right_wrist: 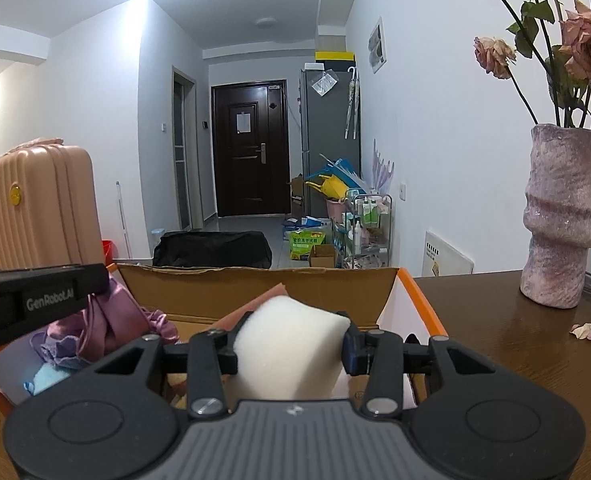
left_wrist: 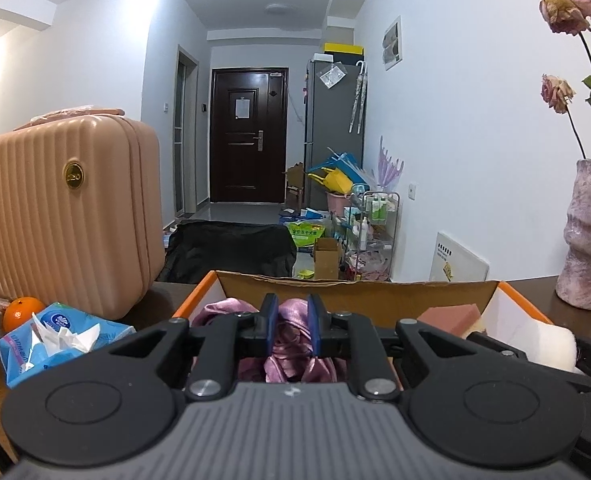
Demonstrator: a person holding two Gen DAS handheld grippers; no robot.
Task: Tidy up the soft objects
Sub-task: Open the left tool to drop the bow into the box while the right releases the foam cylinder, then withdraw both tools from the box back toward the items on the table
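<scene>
Glossy satin cloth (left_wrist: 291, 344), porous white foam (right_wrist: 291, 344), matt cardboard box (right_wrist: 255, 284), polished dark wood table (right_wrist: 495, 320)

Satin cloth (left_wrist: 291, 332) shiny mauve-purple. Sponge (right_wrist: 291, 344) off-white. Box (right_wrist: 255, 280) brown cardboard, orange-edged. Suitcase (left_wrist: 63, 216) peachy pink, ribbed, gold badge. Tissue pack (left_wrist: 55, 340) blue and white. Vase (right_wrist: 563, 216) mottled lilac. Counter (right_wrist: 515, 340) dark woodgrain.

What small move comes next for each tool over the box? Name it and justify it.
Probably lower the right tool a little and let go: the white sponge sits between its pads, already over the cardboard box, beside the pink sponge. The left tool is shut on the purple cloth above the box and could release next.
</scene>
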